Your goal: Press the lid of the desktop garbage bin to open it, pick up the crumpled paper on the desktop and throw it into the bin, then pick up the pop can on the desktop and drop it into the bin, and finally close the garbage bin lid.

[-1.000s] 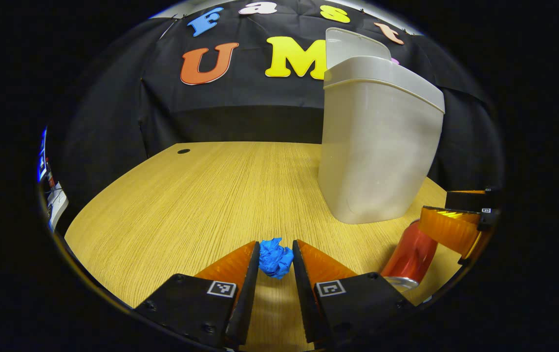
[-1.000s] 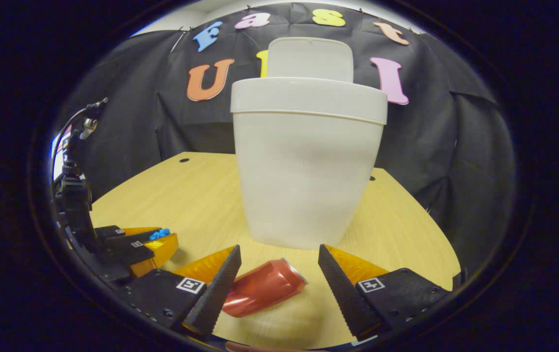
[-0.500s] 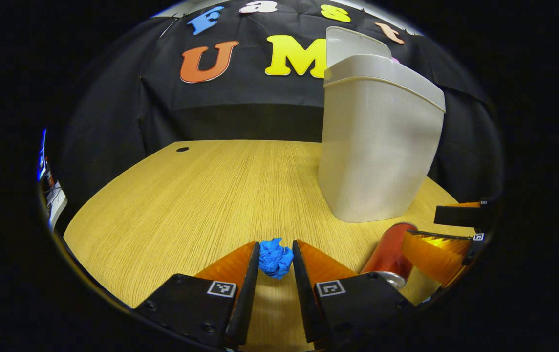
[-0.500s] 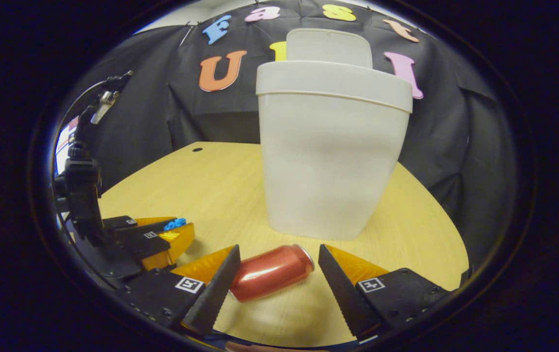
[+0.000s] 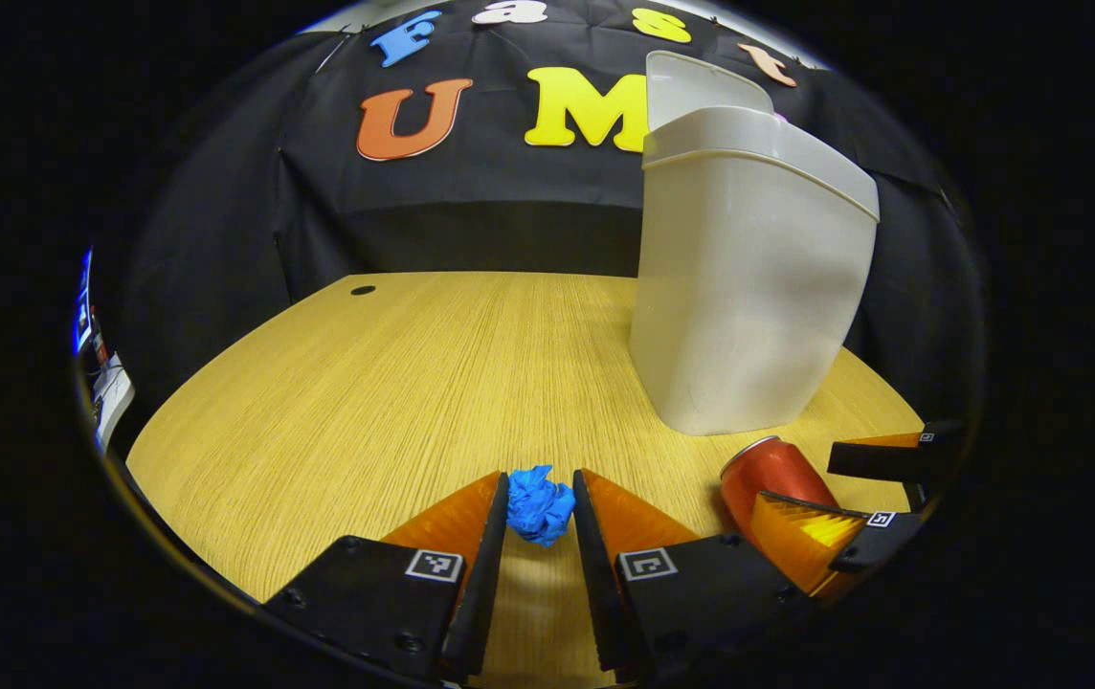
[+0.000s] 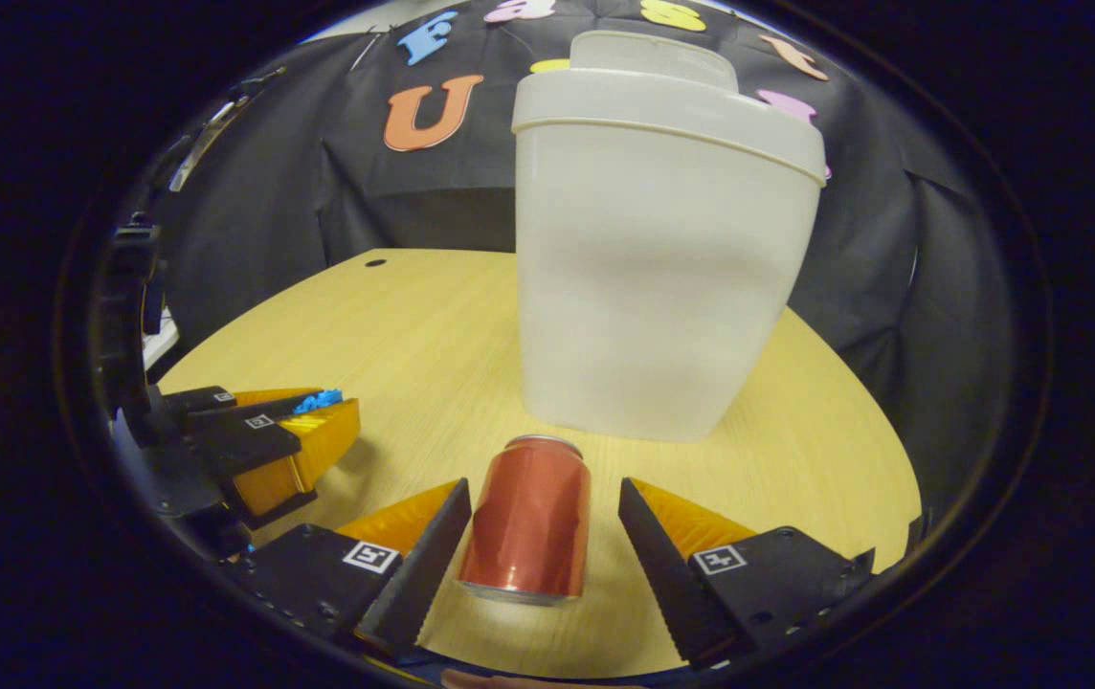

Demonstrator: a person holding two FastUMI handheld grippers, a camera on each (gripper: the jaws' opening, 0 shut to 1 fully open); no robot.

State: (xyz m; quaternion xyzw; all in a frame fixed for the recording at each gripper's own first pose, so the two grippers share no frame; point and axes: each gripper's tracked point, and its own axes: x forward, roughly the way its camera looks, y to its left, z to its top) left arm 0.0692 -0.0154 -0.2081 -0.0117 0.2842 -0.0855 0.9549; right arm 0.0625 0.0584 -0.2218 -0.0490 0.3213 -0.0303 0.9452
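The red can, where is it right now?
In the right gripper view, the red can lies on the wooden table between the open fingers of the right gripper, just in front of the white bin.

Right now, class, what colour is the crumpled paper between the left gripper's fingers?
The crumpled paper is bright blue, seen best in the left gripper view.

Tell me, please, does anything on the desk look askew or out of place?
Only the red pop can: it lies on its side on the table in front of the bin, between the open right gripper fingers. The bin lid stands open. The left gripper pinches the blue crumpled paper.
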